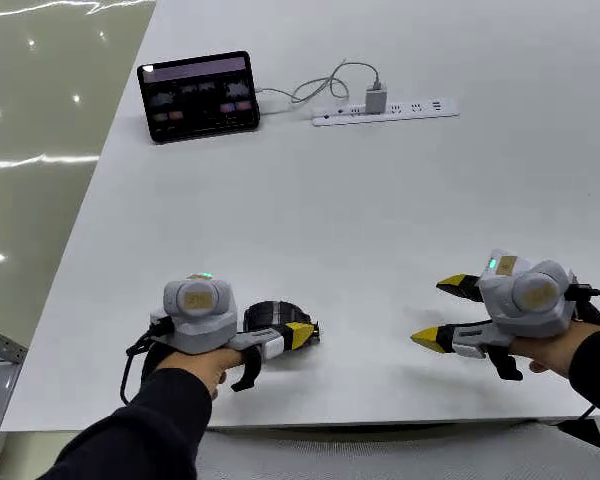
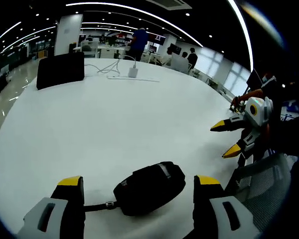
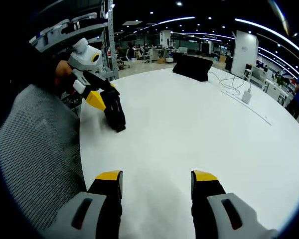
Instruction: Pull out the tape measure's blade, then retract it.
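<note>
A black tape measure (image 1: 272,313) lies on the white table (image 1: 360,230) near its front edge, blade fully in. My left gripper (image 1: 288,322) straddles it, open, with one yellow fingertip (image 1: 300,334) in front of the case. In the left gripper view the tape measure (image 2: 149,188) sits between the wide-spread jaws of the left gripper (image 2: 138,181), a gap on each side, and its thin strap (image 2: 97,205) trails toward the left jaw. My right gripper (image 1: 438,312) hovers open to the right, holding nothing. In its own view the right gripper (image 3: 157,177) faces bare table.
A dark tablet (image 1: 198,95) stands at the table's far side. Beside it lies a white power strip (image 1: 385,110) with a charger and cable. The front table edge runs just under both hands. A grey mesh chair (image 3: 35,149) is close by.
</note>
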{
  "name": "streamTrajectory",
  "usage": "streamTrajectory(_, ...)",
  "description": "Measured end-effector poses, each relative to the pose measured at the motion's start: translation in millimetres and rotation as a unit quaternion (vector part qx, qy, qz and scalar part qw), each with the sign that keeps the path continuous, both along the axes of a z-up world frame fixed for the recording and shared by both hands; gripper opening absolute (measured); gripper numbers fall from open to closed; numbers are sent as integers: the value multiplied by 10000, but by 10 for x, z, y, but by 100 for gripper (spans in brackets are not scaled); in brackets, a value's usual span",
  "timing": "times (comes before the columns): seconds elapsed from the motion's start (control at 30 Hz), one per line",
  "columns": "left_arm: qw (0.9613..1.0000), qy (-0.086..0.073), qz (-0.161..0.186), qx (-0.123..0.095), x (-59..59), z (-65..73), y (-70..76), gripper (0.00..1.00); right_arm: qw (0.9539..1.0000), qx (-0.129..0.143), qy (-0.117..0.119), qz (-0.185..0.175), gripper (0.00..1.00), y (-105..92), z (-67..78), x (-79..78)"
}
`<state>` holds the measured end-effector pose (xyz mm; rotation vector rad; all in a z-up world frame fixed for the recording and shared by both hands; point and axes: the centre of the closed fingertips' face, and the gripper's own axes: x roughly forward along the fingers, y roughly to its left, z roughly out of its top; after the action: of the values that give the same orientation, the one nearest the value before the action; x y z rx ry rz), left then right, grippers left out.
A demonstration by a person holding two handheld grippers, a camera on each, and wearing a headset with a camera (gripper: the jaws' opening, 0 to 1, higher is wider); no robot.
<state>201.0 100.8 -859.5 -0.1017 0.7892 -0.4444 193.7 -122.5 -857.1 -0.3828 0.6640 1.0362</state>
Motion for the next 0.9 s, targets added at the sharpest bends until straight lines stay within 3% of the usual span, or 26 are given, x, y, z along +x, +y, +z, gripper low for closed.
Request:
streamTrajectory(0.1,9999,-91,-81,-74,16,67,61,94,10000,-4,-43,-60,53,-75,71,-44)
streamTrajectory(0.13,9998,-147,-123,-14,30,76,95,97,10000,-6,-57,-81,54,-109,75,-40)
streamTrajectory(0.2,9984,-402,-250,300,67,126,201,100,9999,11,-65,-141,55,-184,97,-36)
streamTrajectory(0.23,9987,-349,-330,193,33,136,194,100,9998,5,-86,-170,55,-214,135,-46)
streamTrajectory(0.33,9985,-245,-422,229,-13,143,298,99,9996,-29,-127,-235,55,-336,113,-54)
streamTrajectory(0.4,9973,-387,-562,267,-44,180,348,95,9995,74,-126,-289,56,-388,156,-68)
streamTrajectory(0.53,9962,-481,-719,129,-121,248,412,97,9991,113,-115,-402,64,-509,192,-94)
streamTrajectory(0.73,9916,-714,-1012,362,-248,324,526,100,9987,100,-103,-483,72,-669,192,-156)
streamTrajectory(0.83,9921,-753,-983,214,-306,363,565,100,9986,73,-136,-507,79,-744,206,-193)
streamTrajectory(0.9,9923,-742,-955,248,-332,346,616,100,9984,68,-121,-551,81,-808,217,-215)
